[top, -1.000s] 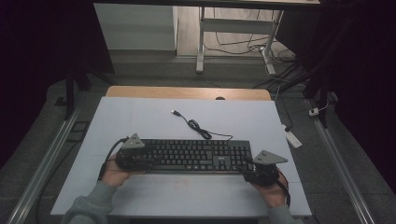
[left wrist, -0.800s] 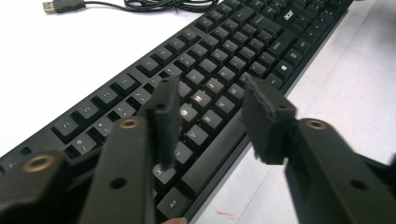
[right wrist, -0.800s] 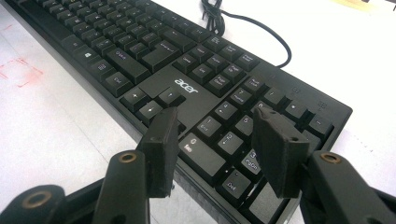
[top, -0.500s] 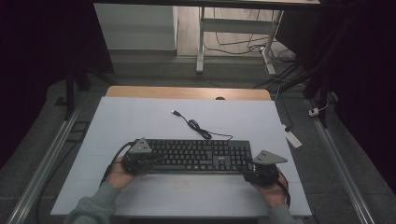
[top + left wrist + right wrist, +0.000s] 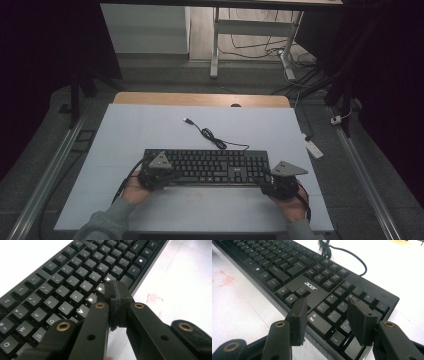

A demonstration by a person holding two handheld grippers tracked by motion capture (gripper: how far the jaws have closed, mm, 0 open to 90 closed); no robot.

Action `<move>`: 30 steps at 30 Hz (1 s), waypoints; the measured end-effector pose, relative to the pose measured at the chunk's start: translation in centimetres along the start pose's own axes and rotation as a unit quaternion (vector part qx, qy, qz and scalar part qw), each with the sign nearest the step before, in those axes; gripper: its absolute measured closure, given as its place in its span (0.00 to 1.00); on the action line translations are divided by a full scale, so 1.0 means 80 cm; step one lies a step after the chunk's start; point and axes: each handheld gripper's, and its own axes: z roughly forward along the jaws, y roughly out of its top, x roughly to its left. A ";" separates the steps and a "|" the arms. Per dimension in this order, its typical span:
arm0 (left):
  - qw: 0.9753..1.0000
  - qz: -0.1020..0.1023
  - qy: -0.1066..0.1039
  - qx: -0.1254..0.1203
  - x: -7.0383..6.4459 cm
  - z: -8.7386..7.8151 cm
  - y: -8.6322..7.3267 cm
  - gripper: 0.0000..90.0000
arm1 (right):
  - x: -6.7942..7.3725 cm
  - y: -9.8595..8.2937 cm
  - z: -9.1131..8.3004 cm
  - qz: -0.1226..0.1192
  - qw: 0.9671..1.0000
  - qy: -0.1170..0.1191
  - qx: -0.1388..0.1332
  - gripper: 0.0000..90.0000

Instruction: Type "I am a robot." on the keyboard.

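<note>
One black acer keyboard lies on one desk; one cable runs from the keyboard's far edge, ending in one USB plug; two grippers are at the keyboard, the left gripper and the right gripper, each with two jaws and one grey three-cornered plate; two hands hold them, the left hand and the right hand; one faint red mark shows on the desk.

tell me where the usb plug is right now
In the high view the usb plug lies on the white table, beyond the keyboard, left of centre, at its cable's free end.
</note>
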 end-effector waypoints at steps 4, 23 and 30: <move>1.000 0.004 0.001 0.010 -0.001 0.006 -0.001 0.99 | 0.000 0.000 0.000 0.000 1.000 0.000 0.000 0.57; 1.000 -0.003 0.012 0.028 0.002 0.021 -0.005 0.99 | 0.000 0.000 0.000 -0.002 1.000 0.000 0.004 0.56; 0.999 0.000 0.015 0.032 0.002 0.023 -0.005 0.99 | 0.000 0.000 0.000 -0.002 1.000 0.000 0.004 0.57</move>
